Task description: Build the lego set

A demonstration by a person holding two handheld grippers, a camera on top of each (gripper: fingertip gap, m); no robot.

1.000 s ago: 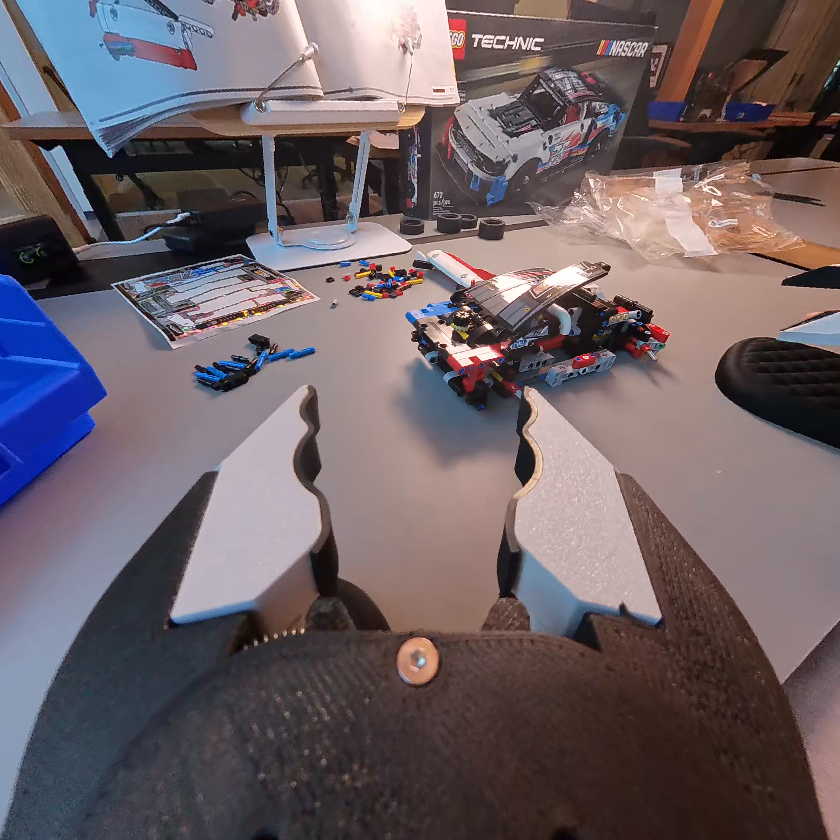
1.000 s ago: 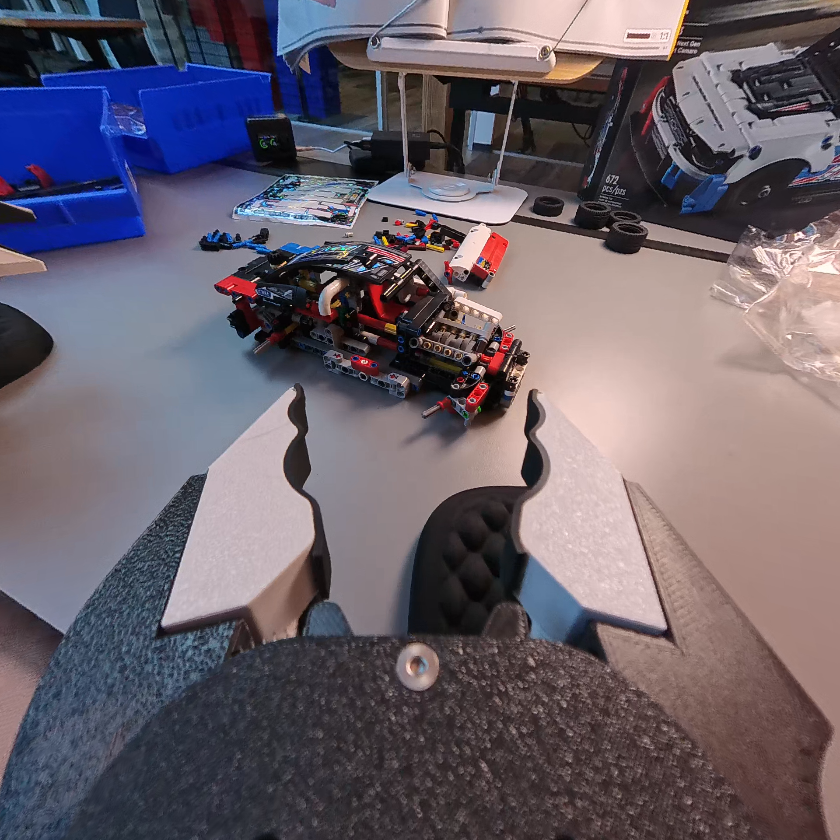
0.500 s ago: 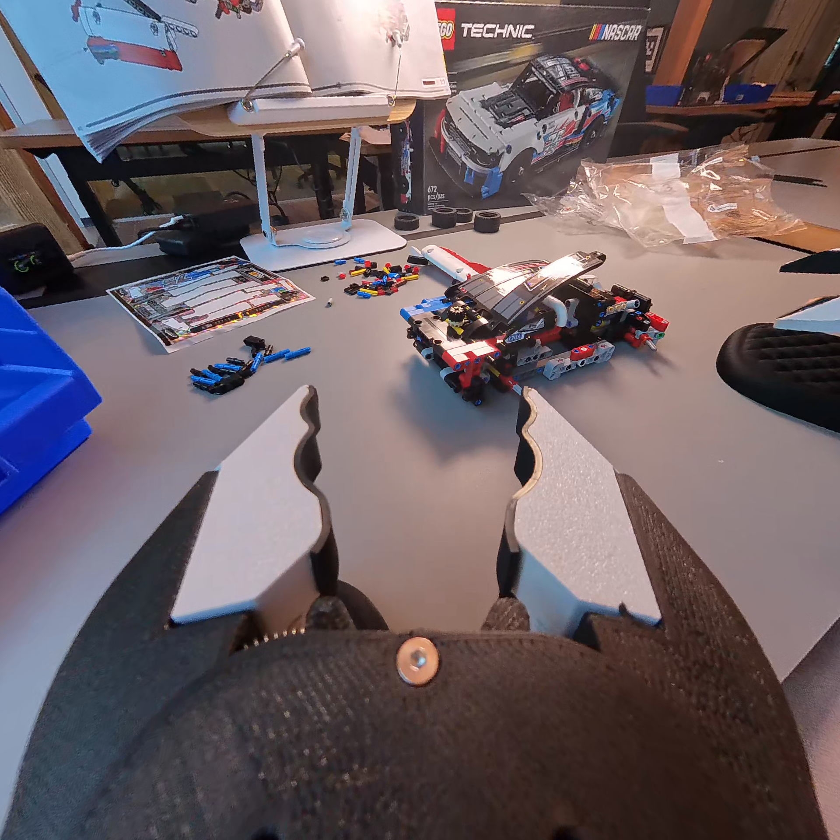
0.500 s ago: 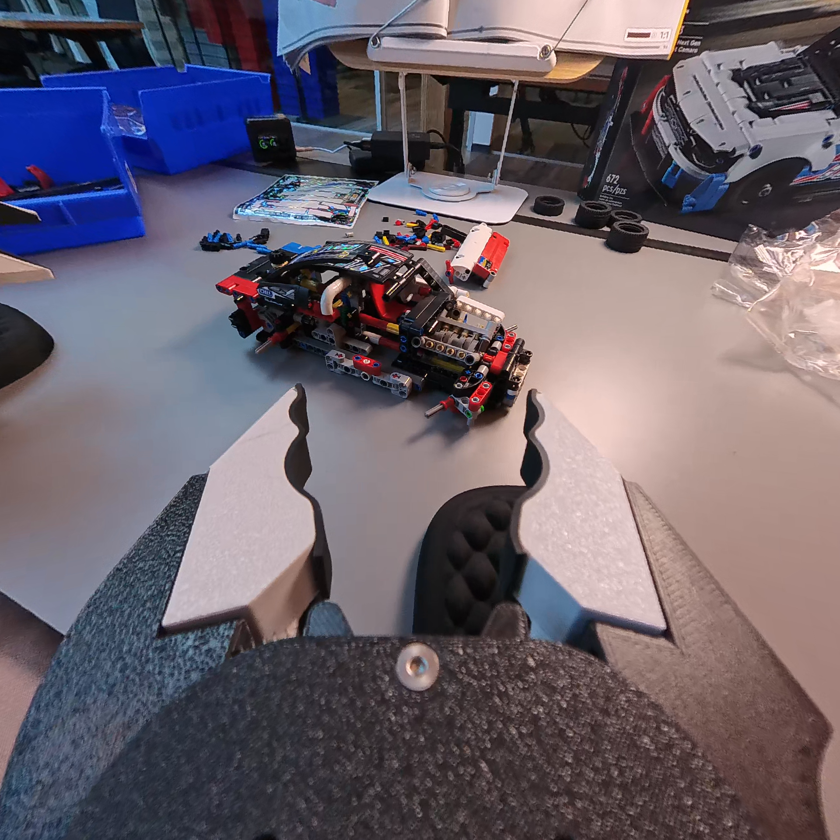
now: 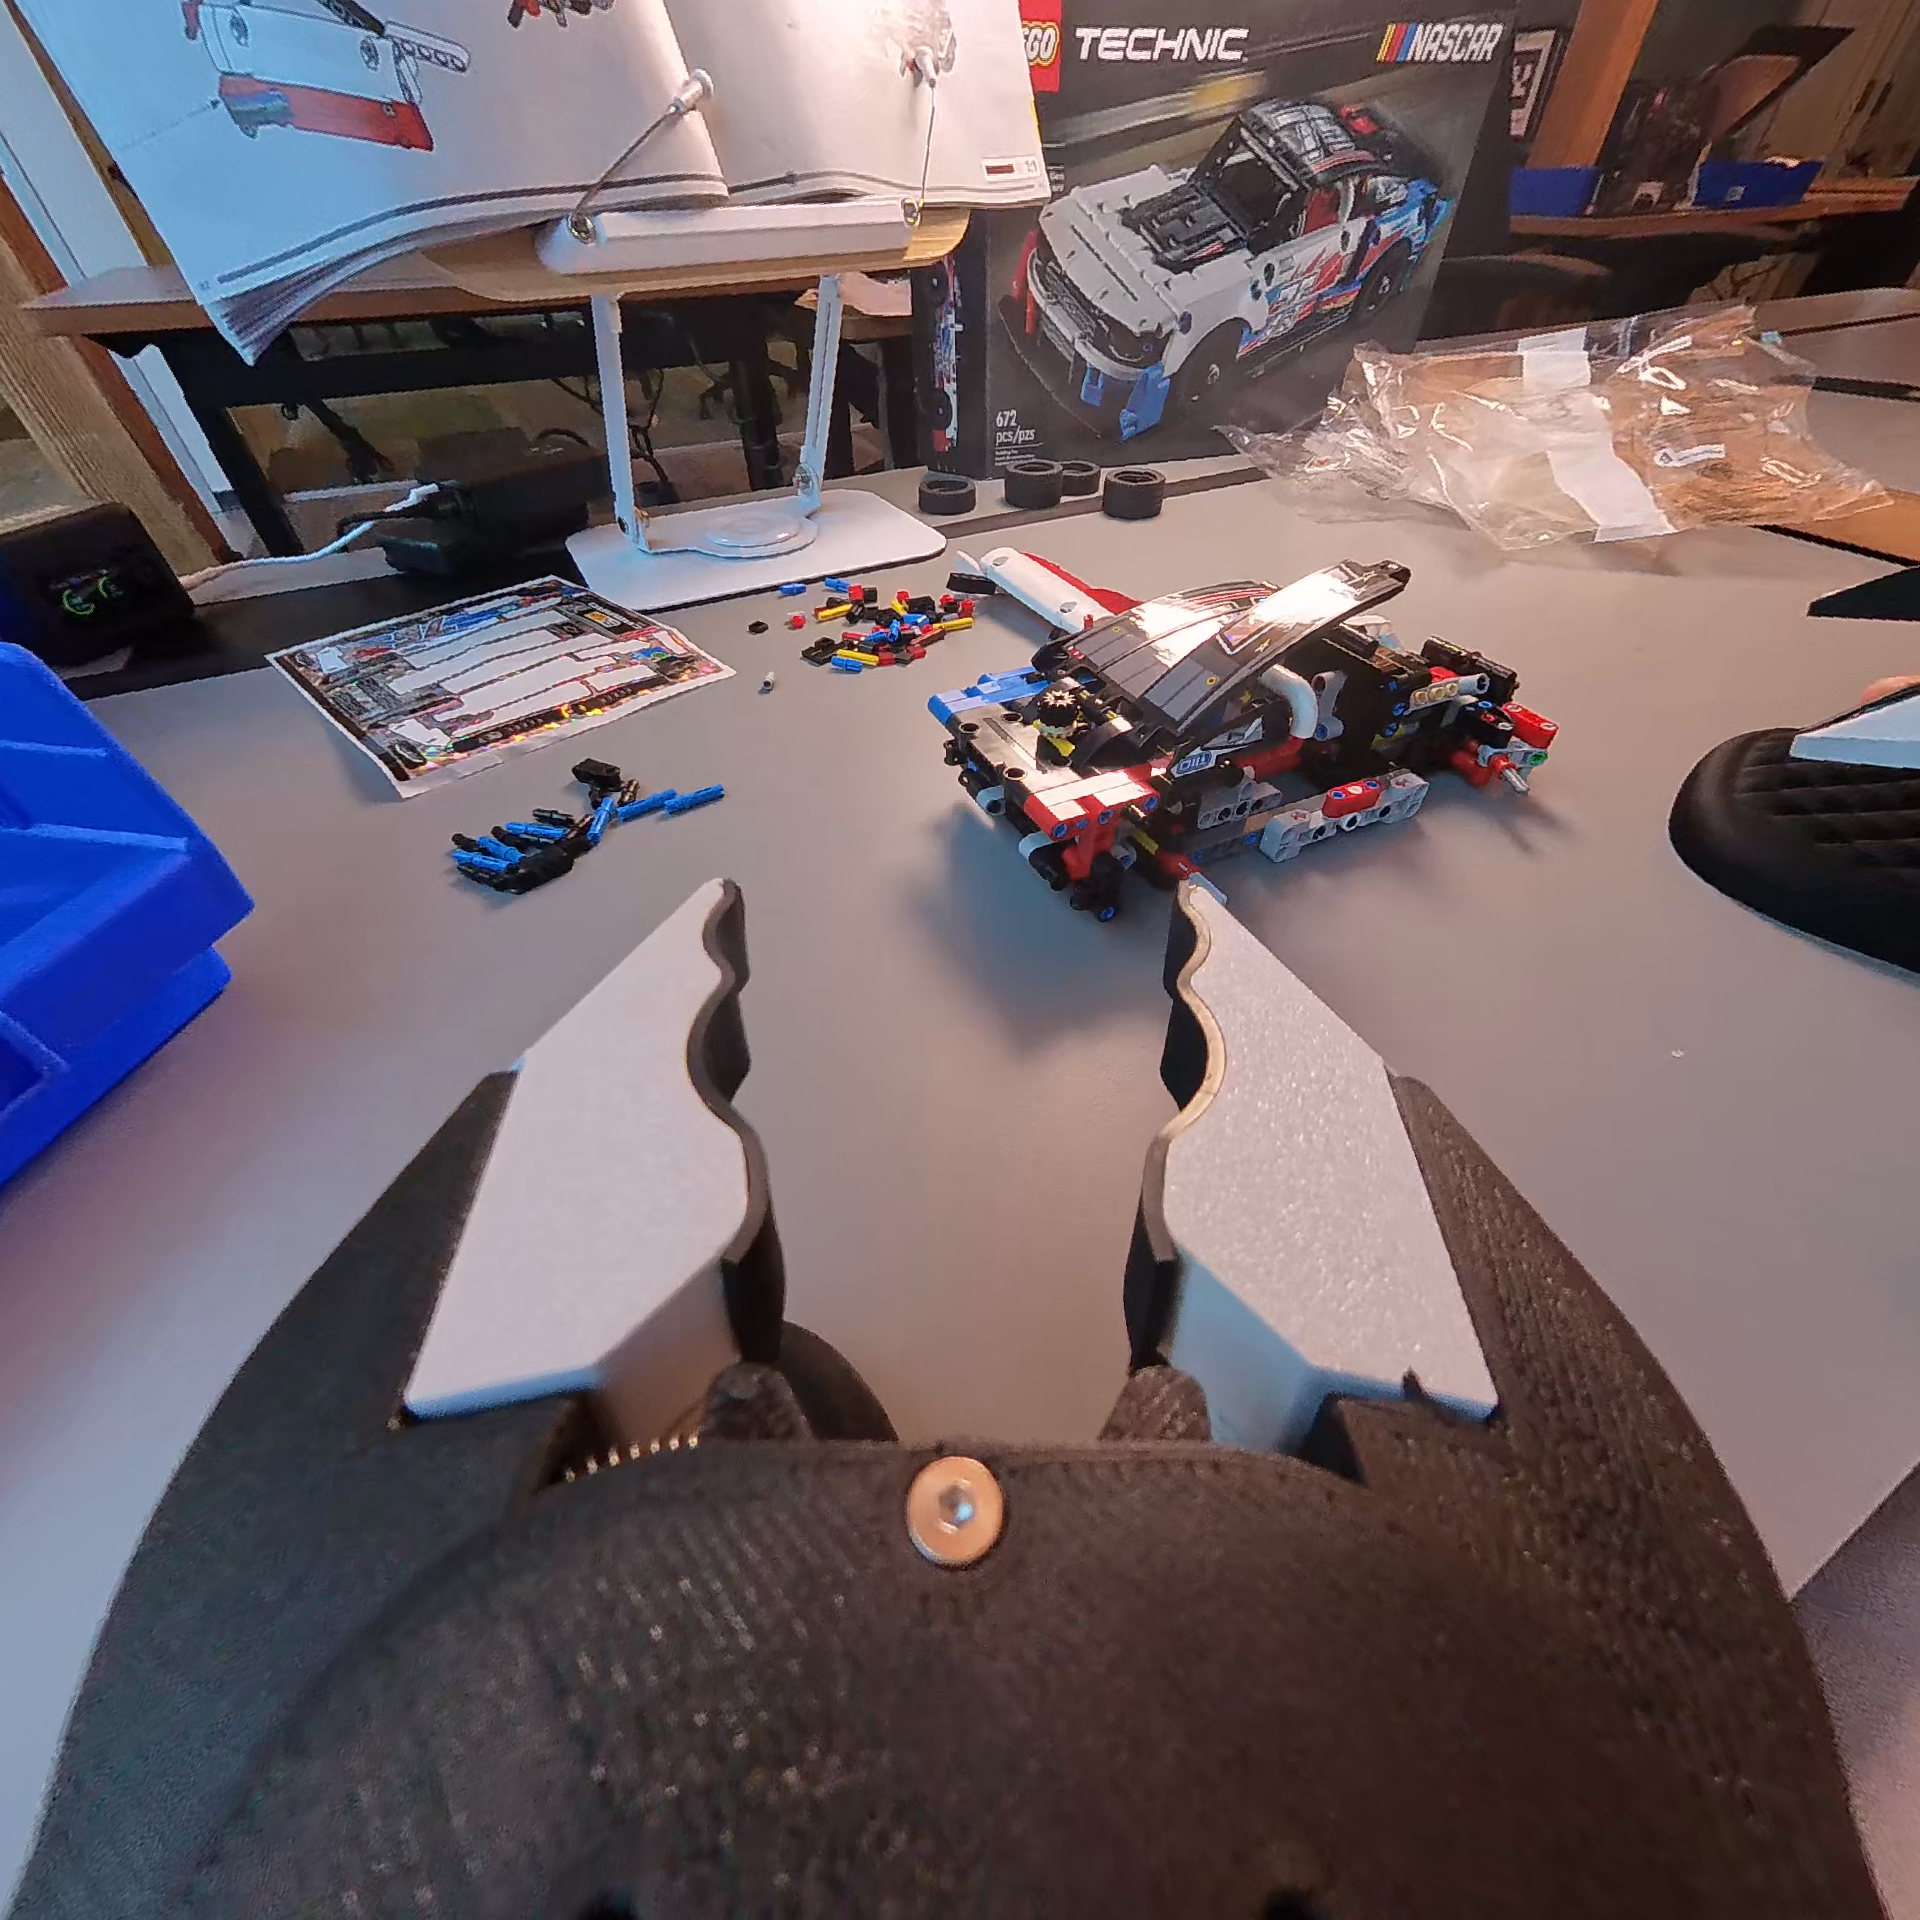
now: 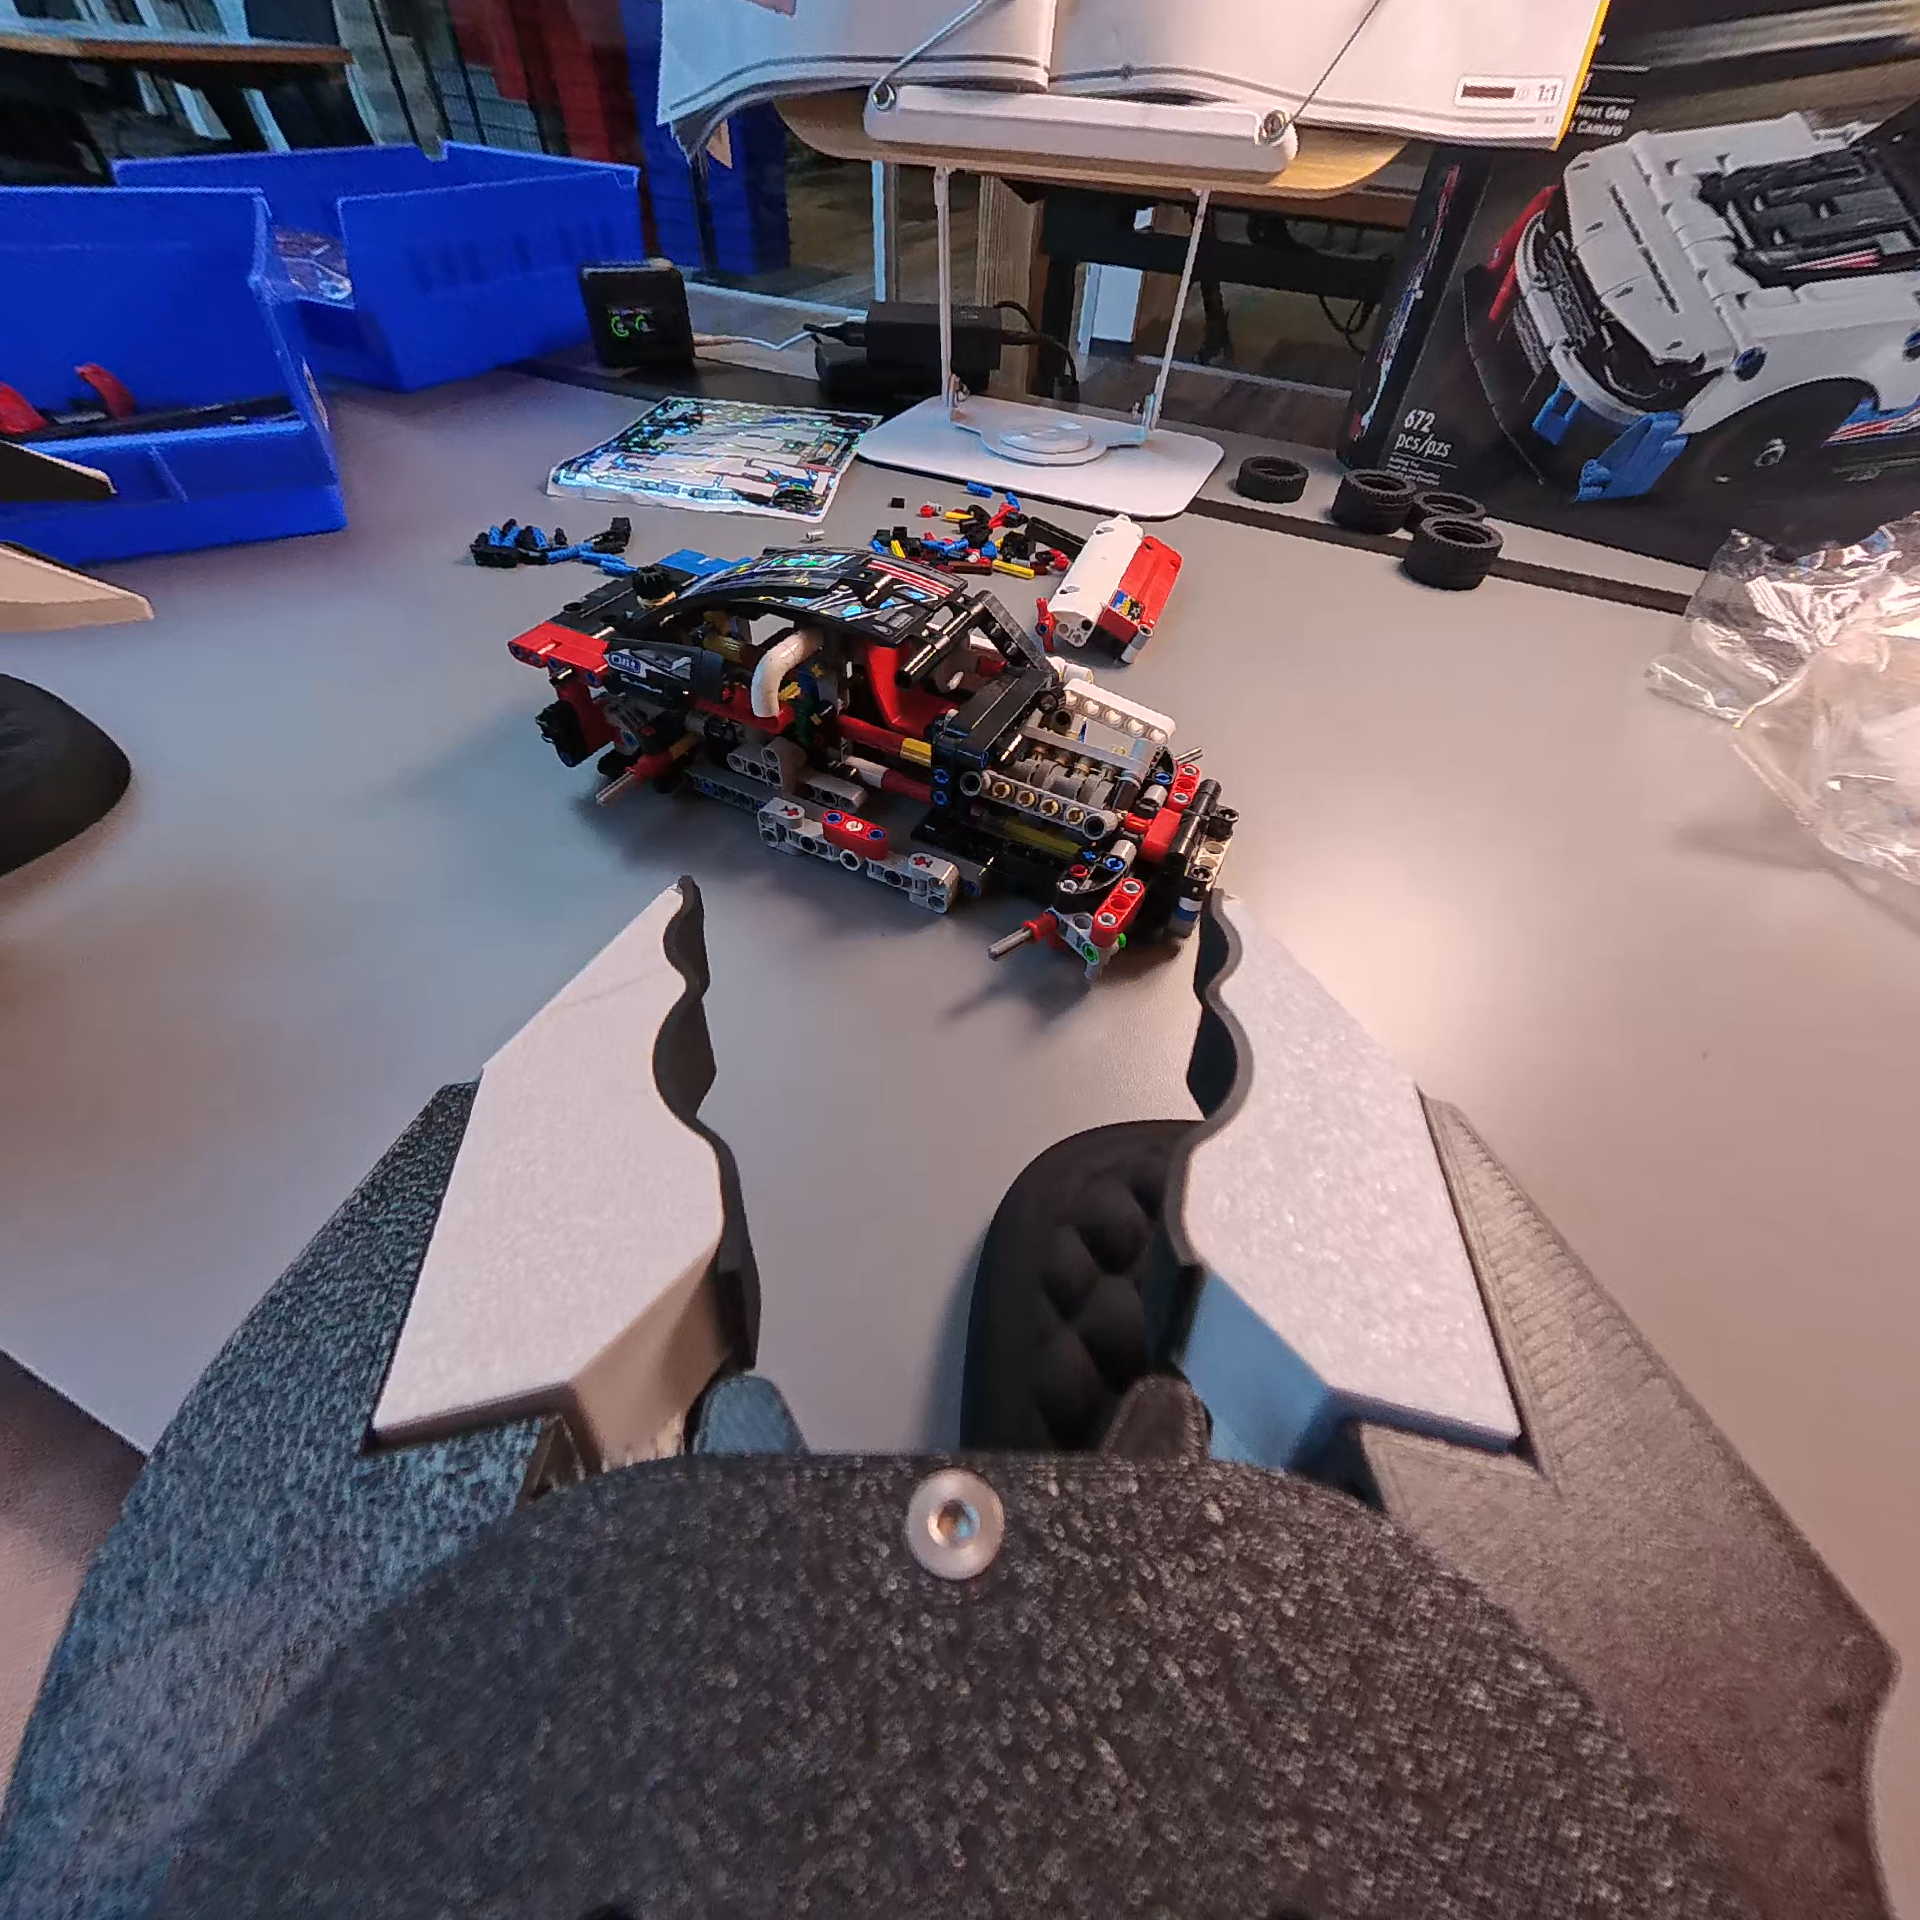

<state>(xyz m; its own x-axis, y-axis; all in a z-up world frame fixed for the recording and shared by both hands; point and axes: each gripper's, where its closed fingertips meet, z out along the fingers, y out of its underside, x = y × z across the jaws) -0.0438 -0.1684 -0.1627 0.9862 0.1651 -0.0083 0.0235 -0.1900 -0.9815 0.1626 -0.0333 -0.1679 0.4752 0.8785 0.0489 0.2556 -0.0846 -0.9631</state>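
Observation:
A partly built black, red and blue lego car lies on the grey table; it also shows in the right wrist view. My left gripper is open and empty, short of the car's near end. My right gripper is open and empty, just short of the car's side. A white and red lego panel lies behind the car. Small loose pieces and a pile of blue and black pins lie on the table. Several black tyres stand at the back.
An open instruction booklet on a white stand and the set's box stand at the back. A sticker sheet lies back left. Blue bins stand at the left. Clear plastic bags lie at the right.
The left wrist view has shifted a little, with the car now slightly farther right and higher in it. The right gripper has crept slightly toward the car. Both stay open.

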